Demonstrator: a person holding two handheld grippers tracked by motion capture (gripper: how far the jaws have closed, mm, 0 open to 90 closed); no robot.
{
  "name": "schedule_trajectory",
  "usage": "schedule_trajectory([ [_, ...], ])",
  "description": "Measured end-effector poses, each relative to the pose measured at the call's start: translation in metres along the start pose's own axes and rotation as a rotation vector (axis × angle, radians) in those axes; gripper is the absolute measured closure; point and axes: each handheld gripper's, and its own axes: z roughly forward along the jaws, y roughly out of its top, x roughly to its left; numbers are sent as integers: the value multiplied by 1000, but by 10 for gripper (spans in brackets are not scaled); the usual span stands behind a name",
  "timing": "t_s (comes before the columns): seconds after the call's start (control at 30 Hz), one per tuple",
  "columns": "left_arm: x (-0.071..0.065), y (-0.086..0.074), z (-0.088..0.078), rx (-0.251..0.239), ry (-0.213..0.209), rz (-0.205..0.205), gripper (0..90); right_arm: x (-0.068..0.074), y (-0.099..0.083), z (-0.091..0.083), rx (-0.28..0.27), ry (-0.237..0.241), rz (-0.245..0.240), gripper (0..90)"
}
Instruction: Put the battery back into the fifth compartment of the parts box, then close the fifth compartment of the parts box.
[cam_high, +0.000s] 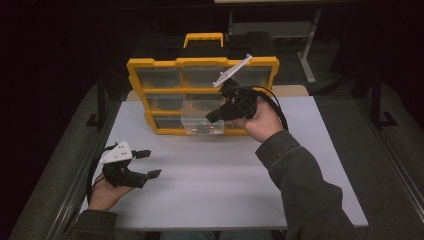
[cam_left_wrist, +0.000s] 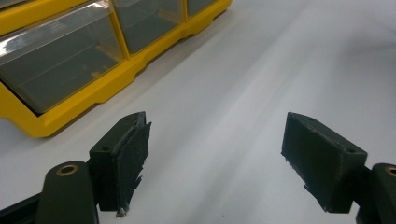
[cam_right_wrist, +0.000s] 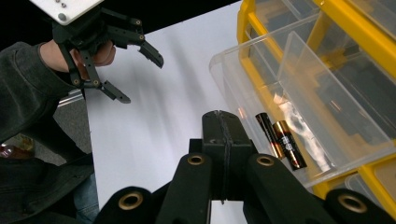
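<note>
A yellow organizer box (cam_high: 160, 62) stands upright at the back of the white table (cam_high: 210, 185). One clear drawer (cam_high: 200, 120) is pulled out of its lower middle. Two black-and-copper batteries (cam_right_wrist: 280, 142) lie inside the clear drawer (cam_right_wrist: 299, 60). My right gripper (cam_high: 210, 117) is shut with nothing between its jaws. In the right gripper view its tip (cam_right_wrist: 220, 119) sits just outside the drawer's front wall, close to the batteries. My left gripper (cam_high: 151, 163) is held open over the table's front left, empty; its jaws stand wide apart in the left gripper view (cam_left_wrist: 215, 135).
The organizer's other clear drawers (cam_left_wrist: 60, 56) are pushed in, framed in yellow. Bare table top lies between the two grippers. A dark case with a yellow handle (cam_high: 203, 39) stands behind the organizer. The left hand and its gripper (cam_right_wrist: 141, 78) appear far off in the right gripper view.
</note>
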Motion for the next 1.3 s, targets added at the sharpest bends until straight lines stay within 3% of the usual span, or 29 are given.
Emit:
schedule_trajectory([
  [0.57,0,0,-1,-1,0,4,222,19,-25,6,1,22,-7,893],
  [0.93,-1,0,0,-14,-1,-13,220,21,-36,22,35,37,-8,893],
  [1.3,-2,0,2,-4,-1,-20,219,22,-35,32,64,45,-24,893],
])
